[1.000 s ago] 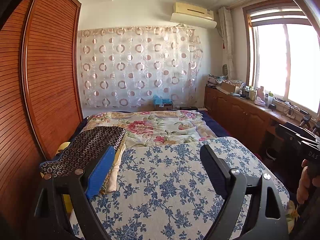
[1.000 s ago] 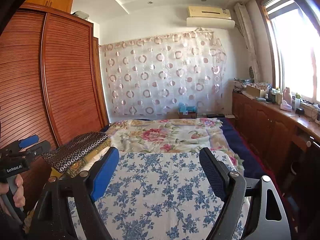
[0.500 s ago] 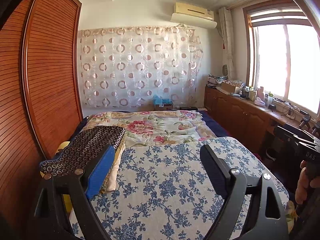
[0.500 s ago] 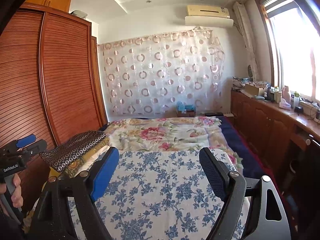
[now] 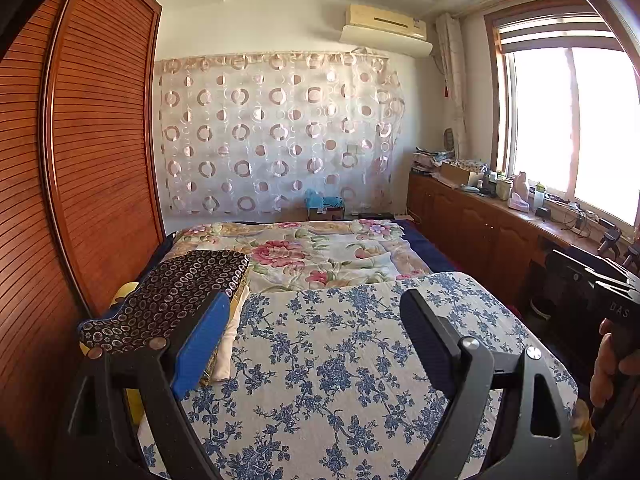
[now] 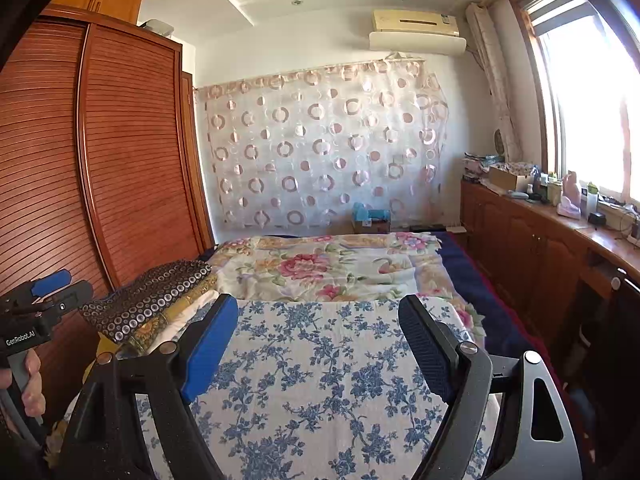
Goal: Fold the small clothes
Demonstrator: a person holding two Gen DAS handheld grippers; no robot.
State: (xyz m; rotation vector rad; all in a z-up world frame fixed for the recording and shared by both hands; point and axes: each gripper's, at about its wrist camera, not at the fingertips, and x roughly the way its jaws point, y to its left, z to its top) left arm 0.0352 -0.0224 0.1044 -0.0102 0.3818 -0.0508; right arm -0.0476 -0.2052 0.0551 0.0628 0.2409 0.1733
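Observation:
A blue-flowered white cloth (image 5: pixel 340 360) lies spread flat on the near part of the bed, also under the fingers in the right wrist view (image 6: pixel 320 360). At its left edge sits a stack of folded clothes topped by a dark ring-patterned piece (image 5: pixel 172 300) (image 6: pixel 152 296). My left gripper (image 5: pixel 314 300) hovers over the flowered cloth, open, nothing between its pads. My right gripper (image 6: pixel 318 302) hangs beside it over the same cloth, open and empty as well. A hand (image 6: pixel 28 384) holds the left gripper's handle.
A slatted wooden wardrobe (image 5: pixel 88 160) runs along the bed's left side. A pink-flowered quilt (image 6: pixel 320 268) covers the far half of the bed. A wooden cabinet (image 6: pixel 540 248) with bottles and boxes stands under the window on the right.

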